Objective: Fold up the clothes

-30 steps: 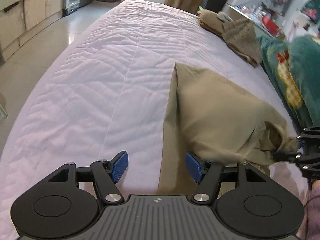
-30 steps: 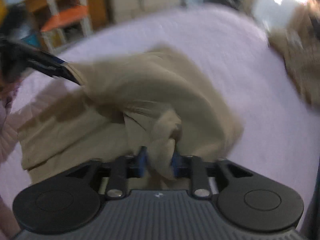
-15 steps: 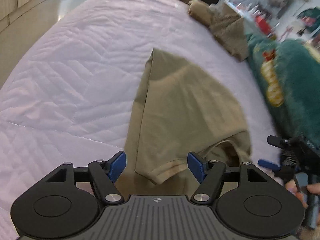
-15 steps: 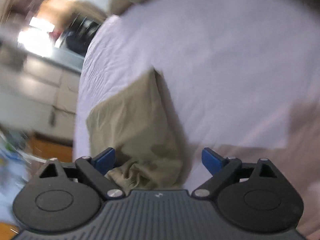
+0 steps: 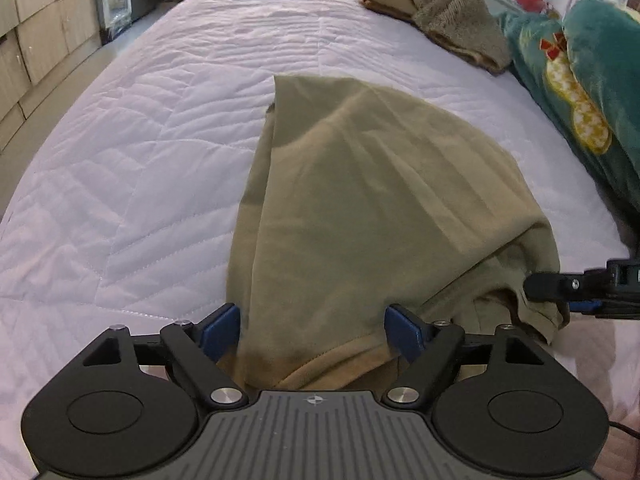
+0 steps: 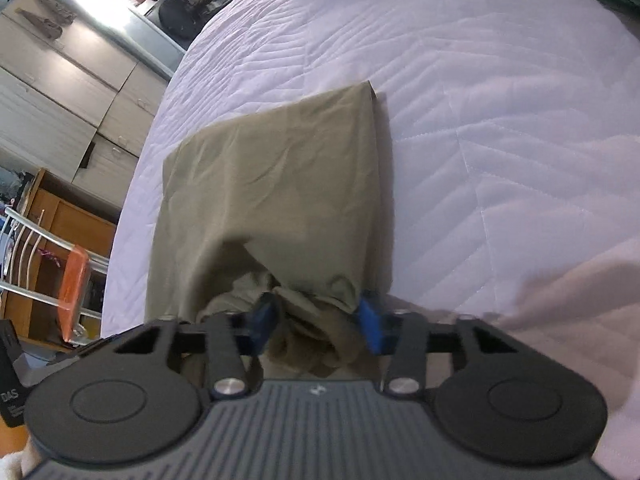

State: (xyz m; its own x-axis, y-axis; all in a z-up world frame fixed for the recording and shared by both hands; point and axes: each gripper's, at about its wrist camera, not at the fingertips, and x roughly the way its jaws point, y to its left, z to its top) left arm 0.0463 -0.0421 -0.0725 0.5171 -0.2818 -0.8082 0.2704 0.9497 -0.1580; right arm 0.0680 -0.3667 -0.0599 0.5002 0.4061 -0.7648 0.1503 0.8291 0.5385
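Left wrist view: my left claw (image 5: 312, 330) is opening wide around the near hem of the olive shirt (image 5: 360, 200), while my right claw (image 6: 318, 322) is closing on its bunched corner. Soft, light and floppy, it is lying on the quilted bed (image 5: 160, 120); hems are giving the surest hold.

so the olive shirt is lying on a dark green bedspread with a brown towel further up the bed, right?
Not quite: the bedspread under the olive shirt is pale lilac and quilted, not dark green, as the left wrist view shows. The brown towel does lie further up the bed.
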